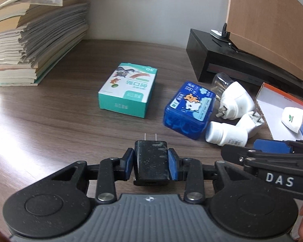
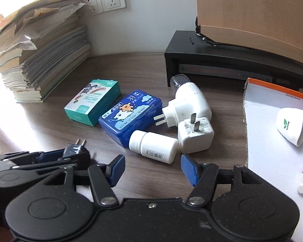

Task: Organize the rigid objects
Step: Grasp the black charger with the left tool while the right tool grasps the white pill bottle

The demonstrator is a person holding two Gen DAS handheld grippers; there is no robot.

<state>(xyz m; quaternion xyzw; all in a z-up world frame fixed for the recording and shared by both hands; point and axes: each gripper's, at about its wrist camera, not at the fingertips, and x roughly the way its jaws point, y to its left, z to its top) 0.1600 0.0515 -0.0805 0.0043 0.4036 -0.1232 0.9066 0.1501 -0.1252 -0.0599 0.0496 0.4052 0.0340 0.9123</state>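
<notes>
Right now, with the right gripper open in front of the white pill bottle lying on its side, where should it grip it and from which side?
Grip the white pill bottle across its round body, near the middle, coming from the near side where the right gripper stands. It lies sideways on, cap beside the blue box, base by the white charger.

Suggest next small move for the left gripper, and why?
Probably lift the black charger and carry it right toward the open box. The left gripper is shut on it, prongs pointing away, while the box already holds sorted items. The right gripper is open and empty, in front of the white bottle.
</notes>
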